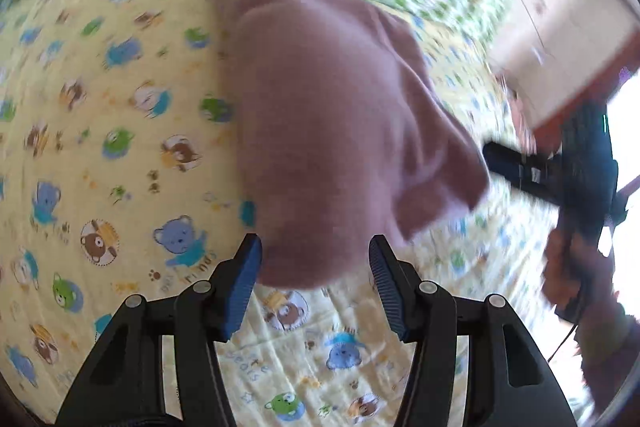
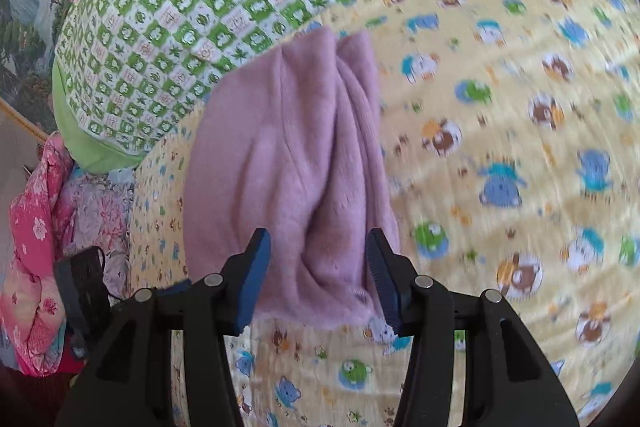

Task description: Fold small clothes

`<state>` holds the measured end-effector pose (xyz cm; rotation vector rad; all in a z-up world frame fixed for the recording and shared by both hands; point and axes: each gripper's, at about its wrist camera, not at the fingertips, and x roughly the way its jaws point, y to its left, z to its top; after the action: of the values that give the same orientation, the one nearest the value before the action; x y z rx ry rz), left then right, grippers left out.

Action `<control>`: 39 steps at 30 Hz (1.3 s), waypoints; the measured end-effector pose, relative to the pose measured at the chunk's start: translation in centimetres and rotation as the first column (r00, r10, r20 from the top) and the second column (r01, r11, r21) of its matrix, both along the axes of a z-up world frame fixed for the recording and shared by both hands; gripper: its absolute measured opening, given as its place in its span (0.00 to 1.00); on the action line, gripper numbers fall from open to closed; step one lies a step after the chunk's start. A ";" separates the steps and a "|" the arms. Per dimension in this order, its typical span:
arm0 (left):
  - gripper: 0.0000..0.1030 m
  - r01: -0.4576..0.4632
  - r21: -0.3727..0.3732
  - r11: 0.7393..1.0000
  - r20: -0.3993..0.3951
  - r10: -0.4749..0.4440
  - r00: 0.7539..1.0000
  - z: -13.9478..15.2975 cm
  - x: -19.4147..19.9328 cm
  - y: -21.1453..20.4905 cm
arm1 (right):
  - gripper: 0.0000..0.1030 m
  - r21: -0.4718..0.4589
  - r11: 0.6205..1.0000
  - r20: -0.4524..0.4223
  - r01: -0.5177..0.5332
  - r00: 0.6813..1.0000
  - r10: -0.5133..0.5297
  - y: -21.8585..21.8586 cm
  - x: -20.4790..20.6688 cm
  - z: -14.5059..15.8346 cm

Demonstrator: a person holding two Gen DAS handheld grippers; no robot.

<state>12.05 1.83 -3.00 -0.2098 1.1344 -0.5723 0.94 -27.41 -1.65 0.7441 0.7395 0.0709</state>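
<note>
A small pink fleece garment (image 1: 320,115) lies bunched on a yellow bear-print sheet (image 1: 100,147). My left gripper (image 1: 315,251) is open, its blue pads on either side of the garment's near edge. In the right wrist view the same garment (image 2: 288,167) lies creased lengthwise, and my right gripper (image 2: 318,247) is open with its pads astride the near hem. The right gripper also shows in the left wrist view (image 1: 560,175), held in a hand at the far right beside the garment. The left view is motion-blurred.
A green-and-white checked quilt (image 2: 192,7) lies along the far side of the bed. Pink floral bedding (image 2: 36,247) and a black device (image 2: 80,291) sit at the left edge. A pale cabinet (image 1: 560,7) stands beyond the bed.
</note>
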 end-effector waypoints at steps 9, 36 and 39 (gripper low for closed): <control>0.57 -0.068 -0.041 0.997 -0.052 0.066 0.996 -0.5 3.6 0.4 | 0.50 0.046 0.999 0.009 0.003 1.000 -0.003 -0.4 4.1 -0.2; 0.64 -0.045 -0.030 0.999 -0.144 0.041 0.989 -3.4 6.2 -4.0 | 0.45 0.010 0.999 0.011 0.046 0.999 -0.047 -0.3 -0.9 -0.6; 0.64 -0.040 -0.023 0.999 -0.143 0.036 0.989 -3.5 5.9 -3.8 | 0.44 -0.073 0.997 -0.092 -0.011 0.996 0.005 0.9 -0.7 -2.6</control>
<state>17.97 -1.99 -6.45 -0.2980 1.2593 -0.5454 0.24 -26.56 -4.21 0.6774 0.8287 0.0164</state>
